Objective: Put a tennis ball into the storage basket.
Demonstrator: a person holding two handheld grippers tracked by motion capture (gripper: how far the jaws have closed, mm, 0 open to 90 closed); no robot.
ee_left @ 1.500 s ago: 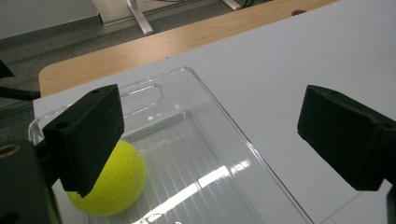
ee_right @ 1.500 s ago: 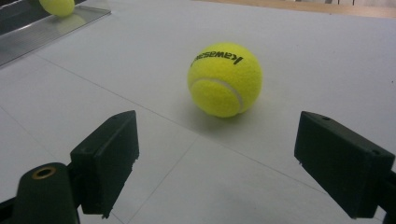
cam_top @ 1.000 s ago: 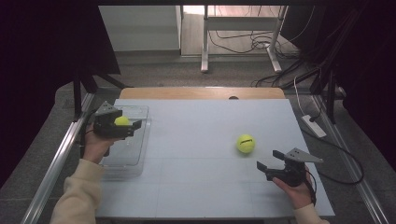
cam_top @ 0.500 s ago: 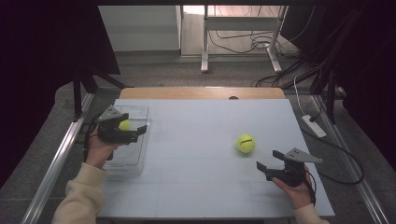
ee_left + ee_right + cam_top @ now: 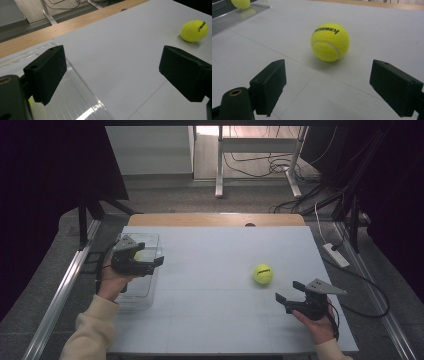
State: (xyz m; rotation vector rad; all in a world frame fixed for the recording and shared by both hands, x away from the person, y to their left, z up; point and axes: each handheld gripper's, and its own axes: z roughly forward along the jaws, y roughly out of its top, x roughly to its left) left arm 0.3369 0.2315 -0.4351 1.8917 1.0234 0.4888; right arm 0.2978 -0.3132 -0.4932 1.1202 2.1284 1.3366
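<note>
1 tennis ball lies in the clear bin at the desk's left edge, so half looks done. Left tool hovers above the bin, jaws apart, empty. Second ball sits on the desk; right tool waits near it, jaws apart.

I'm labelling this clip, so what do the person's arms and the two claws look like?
Both arms wear cream sleeves. The left claw and right claw are black with blocky jaws; the right carries a grey three-cornered plate, and a black cable loops at its wrist.
</note>
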